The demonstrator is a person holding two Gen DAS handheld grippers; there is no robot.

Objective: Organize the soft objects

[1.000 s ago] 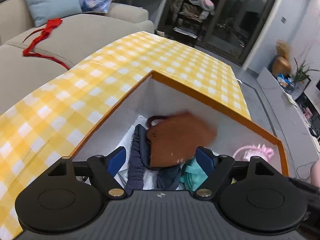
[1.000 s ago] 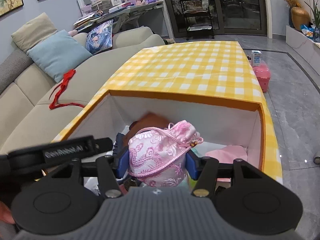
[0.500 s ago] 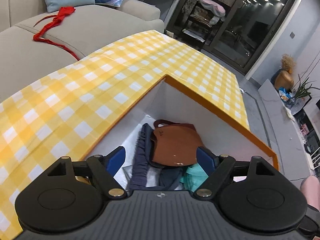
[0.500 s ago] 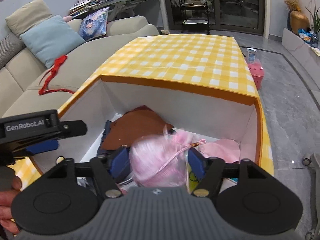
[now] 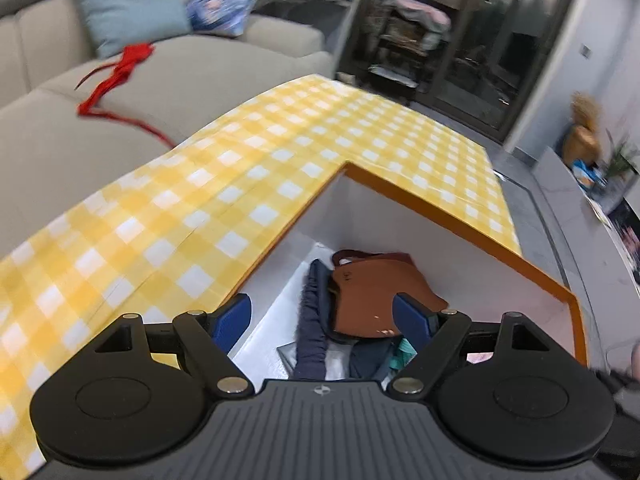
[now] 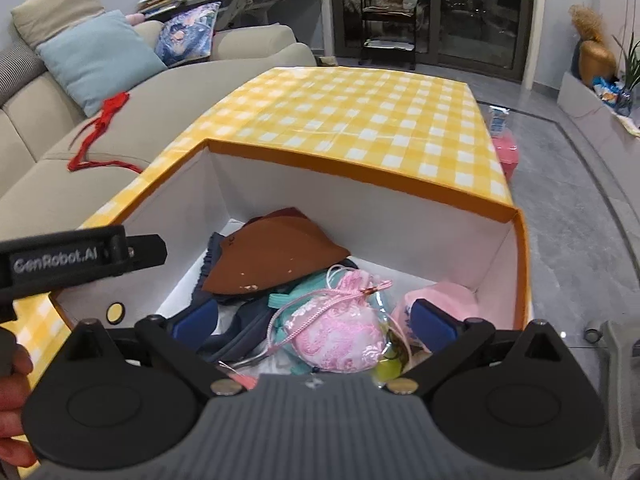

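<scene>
A second ago the pink pouch (image 6: 340, 336) was clamped between the blue pads of the right gripper (image 6: 316, 322); now it is seen lying in the box (image 6: 360, 208), and the jaws are opening, spread wide to either side of it with the pads clear of the fabric. The brown bag (image 6: 276, 256), blurred in mid-air in the earlier left view, is now settled on the pile. The left gripper (image 5: 322, 320) is seen open as before, nothing between its pads, hovering above the near left part of the box.

The pouch is made of pink patterned brocade, rounded and puffy, gathered at the neck by a pink cord that trails across the teal cloth (image 6: 288, 300) beneath it. A pale pink item (image 6: 444, 296) lies just to its right, against the right wall. The flat brown bag is laid behind it, overlapping a dark blue gathered garment (image 5: 314, 320).

The box is sunk into a table covered by a yellow checked cloth (image 6: 360, 112), its rim edged in orange and its inner walls white. Bare white floor is left along the back wall and in the left corner of the box. The left gripper's arm is seen crossing the left edge of the right view, held by a hand (image 6: 14, 396). A sofa (image 6: 224, 80) with a red ribbon (image 6: 100, 128) stands beyond the table's left side.
</scene>
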